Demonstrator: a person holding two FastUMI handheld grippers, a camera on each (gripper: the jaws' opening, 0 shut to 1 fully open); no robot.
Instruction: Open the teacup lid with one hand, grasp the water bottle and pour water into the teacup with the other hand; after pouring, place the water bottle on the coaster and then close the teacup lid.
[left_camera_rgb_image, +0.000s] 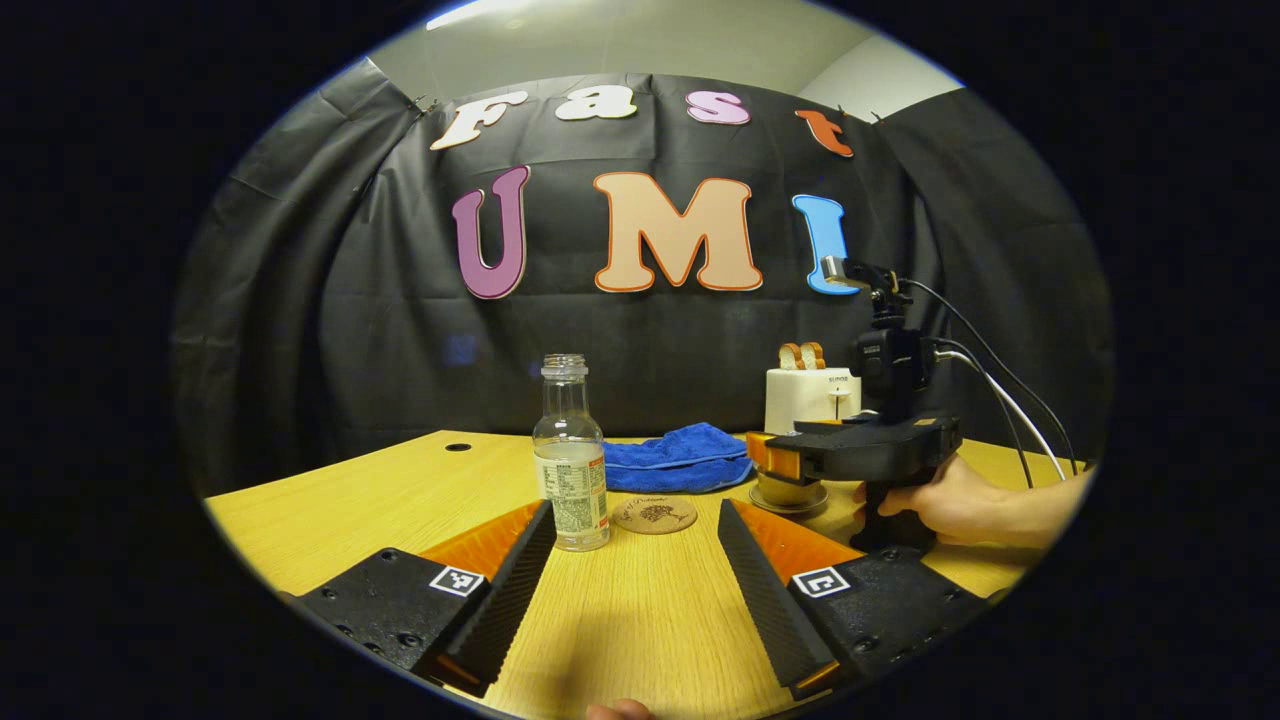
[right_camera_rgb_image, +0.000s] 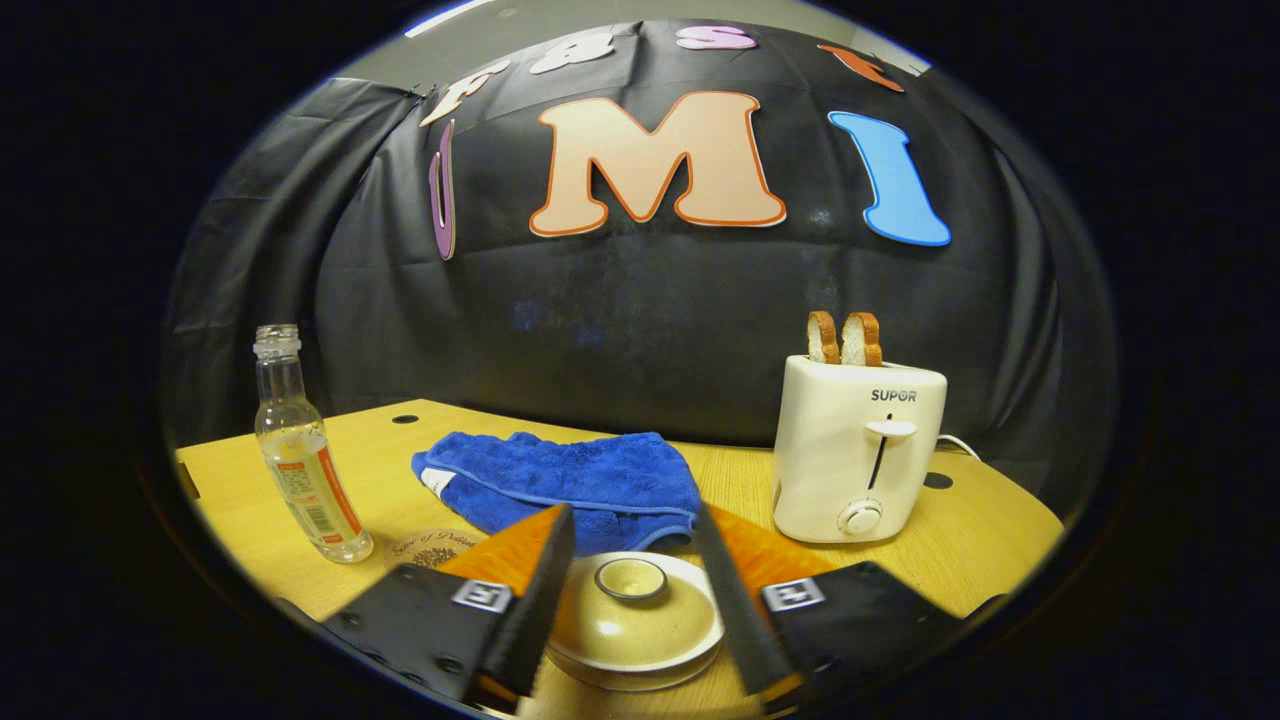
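A clear, capless water bottle (left_camera_rgb_image: 570, 455) (right_camera_rgb_image: 300, 450) with a little water stands on the wooden table (left_camera_rgb_image: 330, 510). Just right of it lies a round brown coaster (left_camera_rgb_image: 662, 517) (right_camera_rgb_image: 428, 548). My left gripper (left_camera_rgb_image: 634, 508) is open, low over the table, with the bottle just past its left fingertip. The beige teacup (left_camera_rgb_image: 787, 494) sits farther right, its lid (right_camera_rgb_image: 635, 615) on, the knob (right_camera_rgb_image: 630, 578) showing. My right gripper (right_camera_rgb_image: 632, 515) (left_camera_rgb_image: 775, 462), held by a hand (left_camera_rgb_image: 950, 500), hovers open over the cup, a finger on each side of the lid and clear of the knob.
A crumpled blue cloth (left_camera_rgb_image: 675, 458) (right_camera_rgb_image: 560, 480) lies behind the coaster and cup. A white toaster (right_camera_rgb_image: 855, 450) (left_camera_rgb_image: 810, 398) holding two bread slices stands at the back right. Cables (left_camera_rgb_image: 1000, 385) trail from the right gripper. The black booth wall closes the back.
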